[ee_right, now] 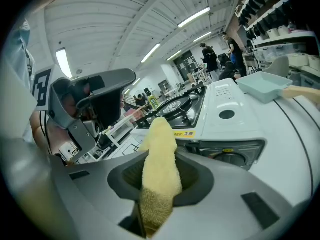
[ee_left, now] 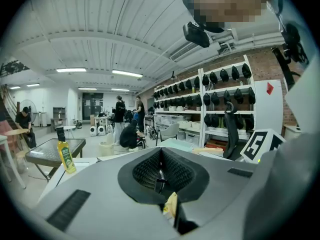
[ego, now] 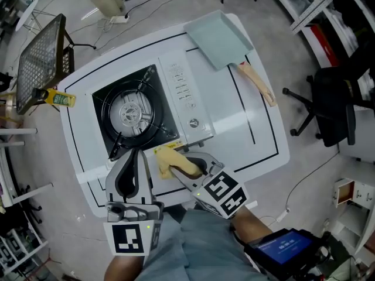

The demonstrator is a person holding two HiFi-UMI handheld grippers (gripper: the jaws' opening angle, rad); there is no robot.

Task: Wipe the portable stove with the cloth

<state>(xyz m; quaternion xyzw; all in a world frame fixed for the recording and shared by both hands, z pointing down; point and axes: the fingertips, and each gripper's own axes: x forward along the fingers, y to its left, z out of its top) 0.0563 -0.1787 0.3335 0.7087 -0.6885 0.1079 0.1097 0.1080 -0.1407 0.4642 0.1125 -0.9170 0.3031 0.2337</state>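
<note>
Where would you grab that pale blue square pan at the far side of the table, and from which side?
By its wooden handle, coming from the right edge of the table. The square pan itself looks too broad for two jaws; the handle is a slim bar lying flat, pointing towards that edge, with bare tabletop either side.

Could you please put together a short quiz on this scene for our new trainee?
1. Which tool grips the yellow cloth?
2. True or false: the left tool holds nothing.
3. Fill in: the pale blue pan lies near the stove on the white ____.
Key: 1 the right tool; 2 true; 3 table.
</note>
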